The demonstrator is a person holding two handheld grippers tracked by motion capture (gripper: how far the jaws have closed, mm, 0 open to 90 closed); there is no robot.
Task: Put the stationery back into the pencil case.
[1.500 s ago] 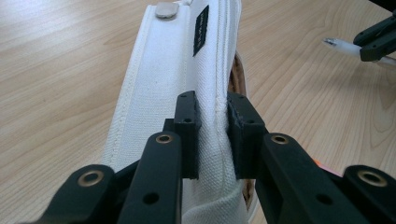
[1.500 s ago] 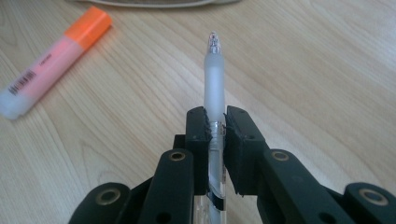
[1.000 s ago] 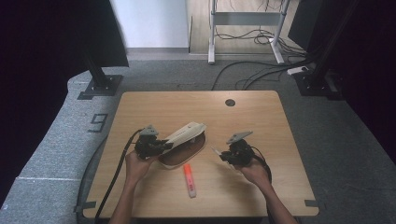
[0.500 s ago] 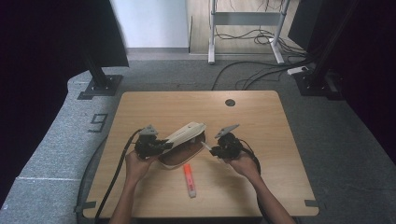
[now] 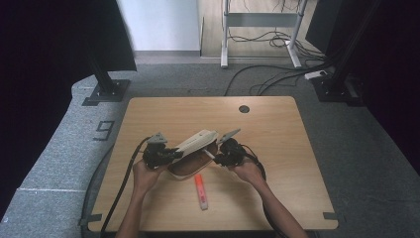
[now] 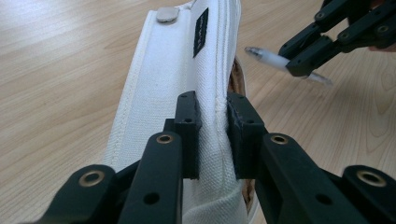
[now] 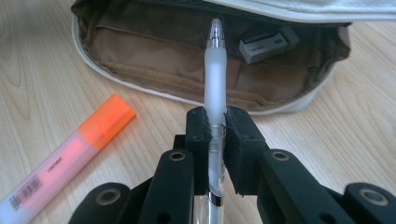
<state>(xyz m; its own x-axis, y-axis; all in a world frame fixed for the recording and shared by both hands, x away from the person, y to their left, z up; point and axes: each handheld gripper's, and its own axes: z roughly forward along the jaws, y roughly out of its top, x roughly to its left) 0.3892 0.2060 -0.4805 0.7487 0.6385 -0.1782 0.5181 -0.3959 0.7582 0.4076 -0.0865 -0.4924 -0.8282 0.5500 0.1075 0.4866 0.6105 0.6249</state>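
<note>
A white pencil case (image 5: 190,157) with a brown lining lies open near the table's front middle. My left gripper (image 6: 212,107) is shut on its white flap (image 6: 159,84) and holds it raised; from above this gripper (image 5: 171,152) is at the case's left end. My right gripper (image 7: 215,120) is shut on a frosted clear pen (image 7: 215,65), whose tip points into the brown opening (image 7: 159,51). From above, the right gripper (image 5: 218,156) is at the case's right end. A white eraser (image 7: 268,44) lies inside the case.
An orange highlighter (image 5: 200,191) lies on the wooden table (image 5: 277,144) just in front of the case, also seen as the highlighter (image 7: 70,154) left of my right jaws. A dark round hole (image 5: 243,108) is near the table's far edge. Cables trail from both grippers.
My right gripper has moved left across the table with the pen, up to the case's open mouth. The left gripper has kept the flap up in the same place.
</note>
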